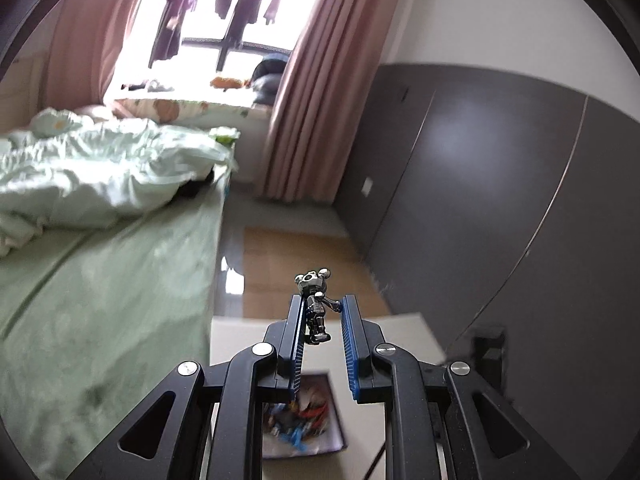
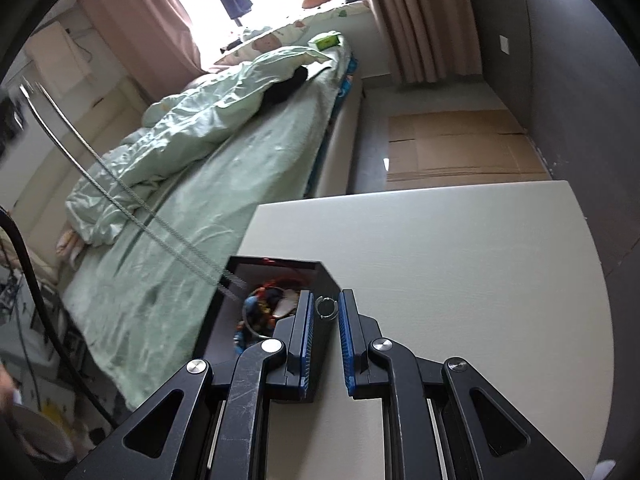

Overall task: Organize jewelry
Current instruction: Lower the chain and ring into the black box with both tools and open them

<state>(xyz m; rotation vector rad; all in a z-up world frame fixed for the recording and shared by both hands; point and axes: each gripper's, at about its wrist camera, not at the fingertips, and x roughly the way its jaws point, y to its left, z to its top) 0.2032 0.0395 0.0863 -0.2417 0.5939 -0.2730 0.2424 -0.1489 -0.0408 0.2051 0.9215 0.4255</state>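
Observation:
My left gripper [image 1: 323,308] is shut on a silver bear-shaped pendant [image 1: 316,304], held upright in the air well above the white table [image 1: 236,344]. Below it lies the dark jewelry box [image 1: 338,424] with colourful pieces inside. In the right wrist view my right gripper [image 2: 325,304] is shut on a small silver clasp ring [image 2: 327,307], just over the box's right edge. The dark box [image 2: 276,266] holds mixed colourful jewelry [image 2: 272,300]. A silver chain [image 2: 120,192] stretches taut from the box area up to the upper left.
The white table [image 2: 460,260] runs to the right of the box. A bed with green sheets [image 2: 224,168] borders the table's left side. Cardboard [image 2: 460,144] lies on the floor beyond, next to a grey wall [image 1: 500,184].

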